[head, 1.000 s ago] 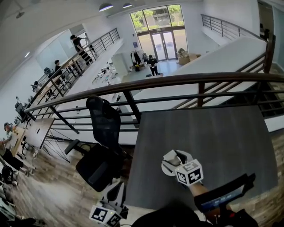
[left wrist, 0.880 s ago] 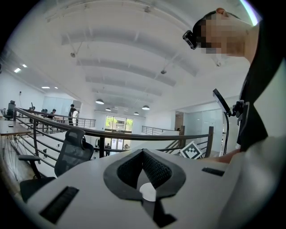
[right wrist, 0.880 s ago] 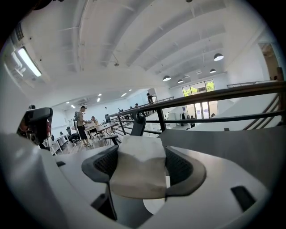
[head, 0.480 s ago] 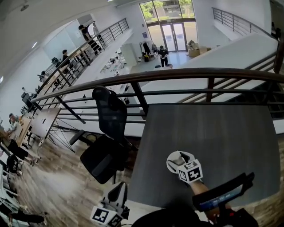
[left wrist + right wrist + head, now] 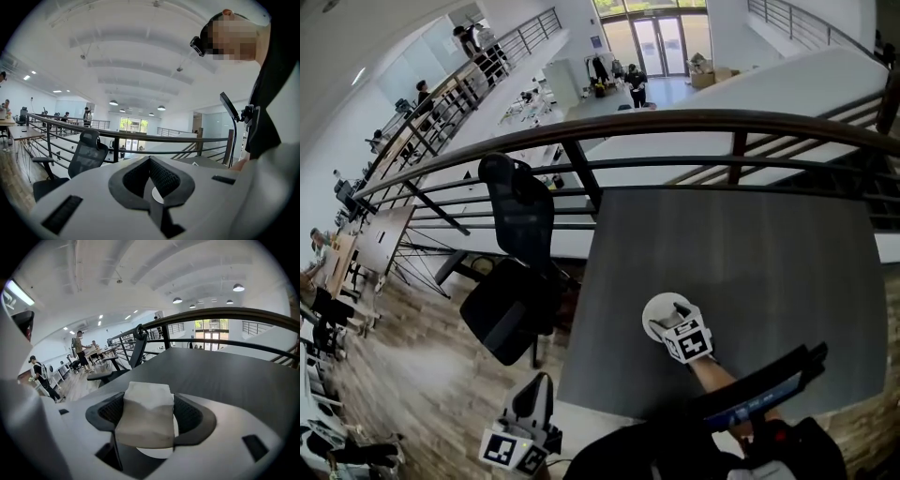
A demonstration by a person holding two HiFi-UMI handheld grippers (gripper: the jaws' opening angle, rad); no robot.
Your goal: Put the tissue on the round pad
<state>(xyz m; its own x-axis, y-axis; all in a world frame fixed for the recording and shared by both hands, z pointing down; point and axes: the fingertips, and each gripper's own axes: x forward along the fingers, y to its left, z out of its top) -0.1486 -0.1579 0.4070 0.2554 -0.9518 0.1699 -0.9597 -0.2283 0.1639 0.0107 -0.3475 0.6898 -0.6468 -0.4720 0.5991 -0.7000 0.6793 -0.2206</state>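
Tissue (image 5: 145,420) and round pad (image 5: 654,307) are both at the near part of a dark grey table (image 5: 750,253), the largest thing in view. A dark metal railing (image 5: 712,120) with a wooden top rail runs along the table's far edge. Beyond it, a lower floor holds desks and several distant people. A black mesh office chair (image 5: 516,272) stands on the wood floor just beside the table's left edge, well apart from the pad.

The right gripper (image 5: 673,322) reaches over the table from the near side, and its tip is above the white pad. Its fingers are closed on the tissue from both sides. The left gripper (image 5: 534,394) is held low off the table's near left corner, with its fingers together and nothing between them.

In the right gripper view, the tissue is a folded white slab with its broad face up. Its long axis runs along the jaws. Its front end pokes a little past the fingertips and points across the table towards the railing. Whether its underside touches the pad cannot be told.
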